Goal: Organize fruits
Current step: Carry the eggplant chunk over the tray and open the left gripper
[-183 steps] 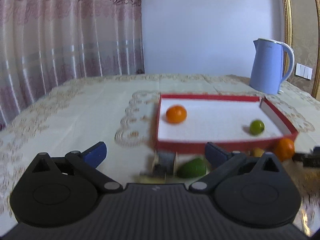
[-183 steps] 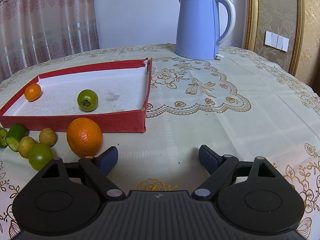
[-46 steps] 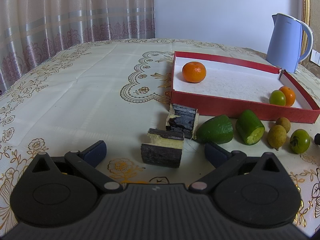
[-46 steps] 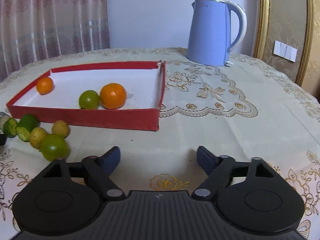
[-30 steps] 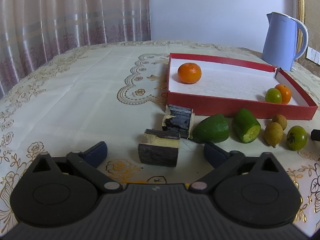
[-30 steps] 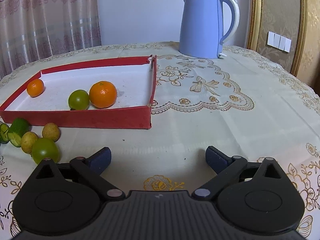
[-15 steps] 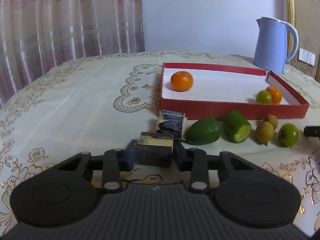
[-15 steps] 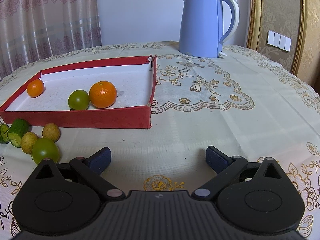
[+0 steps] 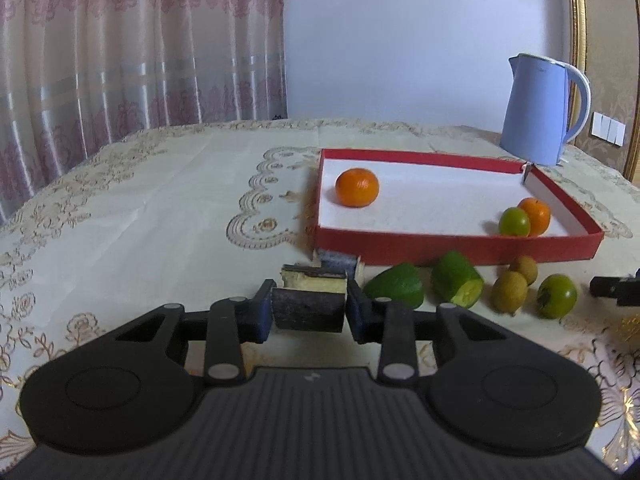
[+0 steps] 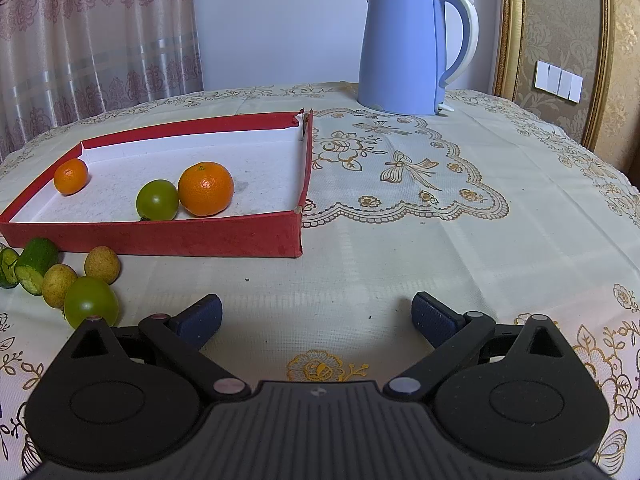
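In the left wrist view, the left gripper (image 9: 308, 314) is seen with its jaws closed against both sides of a dark-skinned block (image 9: 309, 308) with a pale cut top; the block is gripped just above the table (image 9: 140, 216). Directly behind it, a second dark block (image 9: 336, 260) is seen, close to the near wall of the red tray (image 9: 460, 249). To the right of the blocks, a row of fruit is laid on the cloth in front of the tray: a green wedge (image 9: 396, 285), a cut green piece (image 9: 456, 283), two small brown fruits (image 9: 509, 291), and a green round fruit (image 9: 557, 295).

In the right wrist view, the right gripper (image 10: 316, 318) is shown with its jaws spread wide and nothing between them, held over bare tablecloth. The green round fruit lies just left of its left finger.

Inside the tray, an orange (image 10: 205, 189) and a green fruit (image 10: 157, 199) are seen touching near the front wall, and a smaller orange (image 10: 71, 176) is set apart at the far left corner. Beyond the tray, a blue kettle (image 10: 408, 46) is stood on the table. A curtain (image 9: 140, 52) is hung behind.
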{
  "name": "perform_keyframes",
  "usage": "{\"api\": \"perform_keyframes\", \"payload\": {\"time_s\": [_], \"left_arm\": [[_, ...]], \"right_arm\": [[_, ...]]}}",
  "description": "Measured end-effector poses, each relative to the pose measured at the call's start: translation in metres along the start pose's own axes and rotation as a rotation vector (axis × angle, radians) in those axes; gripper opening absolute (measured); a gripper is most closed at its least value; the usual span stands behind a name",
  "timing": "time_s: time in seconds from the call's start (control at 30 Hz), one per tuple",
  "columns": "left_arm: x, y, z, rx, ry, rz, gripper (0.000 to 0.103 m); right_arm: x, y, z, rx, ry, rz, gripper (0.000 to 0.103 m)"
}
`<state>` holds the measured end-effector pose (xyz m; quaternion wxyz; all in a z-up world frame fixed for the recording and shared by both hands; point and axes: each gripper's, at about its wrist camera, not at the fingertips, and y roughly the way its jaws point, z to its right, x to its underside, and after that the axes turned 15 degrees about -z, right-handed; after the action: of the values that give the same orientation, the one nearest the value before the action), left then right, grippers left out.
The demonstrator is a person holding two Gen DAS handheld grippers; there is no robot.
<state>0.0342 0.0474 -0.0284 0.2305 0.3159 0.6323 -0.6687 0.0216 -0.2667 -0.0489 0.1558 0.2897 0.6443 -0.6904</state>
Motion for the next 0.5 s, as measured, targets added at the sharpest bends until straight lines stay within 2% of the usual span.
{"api": "perform_keyframes", "payload": {"time_s": [0.27, 0.5], "left_arm": [[-0.026, -0.005, 0.013, 0.058, 0.018, 0.022, 0.033], [-0.064, 0.02, 0.042, 0.107, 0.062, 0.02, 0.033]], "right_arm": [[0.0, 0.0, 0.0, 0.0, 0.0, 0.0, 0.102], [0.0, 0.0, 0.0, 0.0, 0.0, 0.001, 0.102]]}}
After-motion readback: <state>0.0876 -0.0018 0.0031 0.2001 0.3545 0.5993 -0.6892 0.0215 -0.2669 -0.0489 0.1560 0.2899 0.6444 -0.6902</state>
